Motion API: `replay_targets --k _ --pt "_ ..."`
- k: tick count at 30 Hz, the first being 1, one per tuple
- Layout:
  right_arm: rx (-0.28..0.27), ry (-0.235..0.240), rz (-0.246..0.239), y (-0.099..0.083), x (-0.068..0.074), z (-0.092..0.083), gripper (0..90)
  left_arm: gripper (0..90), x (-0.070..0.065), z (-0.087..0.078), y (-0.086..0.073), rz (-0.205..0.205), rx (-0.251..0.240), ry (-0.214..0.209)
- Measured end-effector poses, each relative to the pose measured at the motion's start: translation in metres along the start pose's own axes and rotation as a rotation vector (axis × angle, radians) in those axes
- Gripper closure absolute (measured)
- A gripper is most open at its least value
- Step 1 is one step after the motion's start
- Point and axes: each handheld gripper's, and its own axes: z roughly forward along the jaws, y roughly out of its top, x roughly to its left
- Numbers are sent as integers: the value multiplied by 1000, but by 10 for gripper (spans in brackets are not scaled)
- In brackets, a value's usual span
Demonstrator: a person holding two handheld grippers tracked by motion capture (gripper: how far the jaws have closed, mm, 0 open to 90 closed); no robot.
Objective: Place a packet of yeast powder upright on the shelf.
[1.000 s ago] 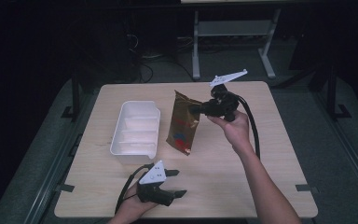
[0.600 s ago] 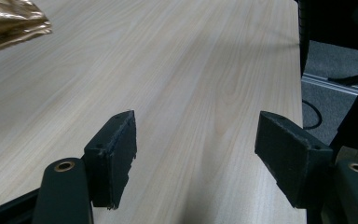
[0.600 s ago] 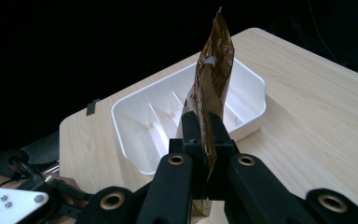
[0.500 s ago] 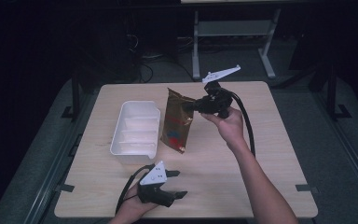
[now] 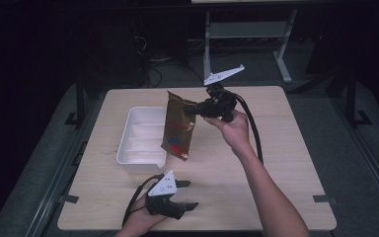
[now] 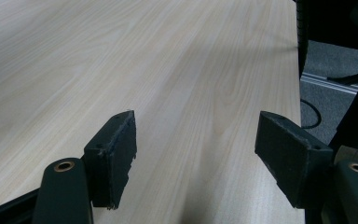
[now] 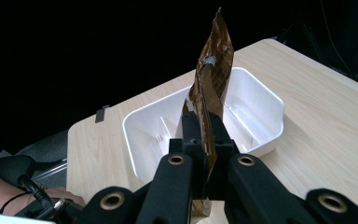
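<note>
A pale wooden table (image 5: 276,163) in a dark room, with a snack bag being carried toward a white tray.

The right gripper (image 5: 196,109), clamped on the brown foil bag (image 5: 178,126), has lifted it off the table and leftward, now beside the divided tray (image 5: 139,155), likely its destination. The left gripper (image 5: 187,193) rests near the front edge, jaws apart and empty.

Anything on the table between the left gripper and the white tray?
Nothing: in the high view only bare table separates the left gripper from the white tray.
</note>
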Motion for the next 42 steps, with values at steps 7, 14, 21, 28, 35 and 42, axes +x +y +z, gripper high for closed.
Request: replay_targets --k 7,14,21,28,35,42 --pt "-1 11 -1 4 1 7 894 285 -1 0 0 5 3 -1" --pt "-6 31 -14 13 7 15 894 284 -2 0 0 17 5 5" --pt "-10 44 -23 18 11 22 894 283 -2 0 0 19 2 5" --pt "-8 53 -31 24 13 29 894 282 -1 0 0 18 1 2" --pt "-6 59 -46 33 19 37 894 281 -2 -1 0 13 -1 2" --pt "11 70 -61 41 23 51 894 281 -2 -1 0 20 1 2"
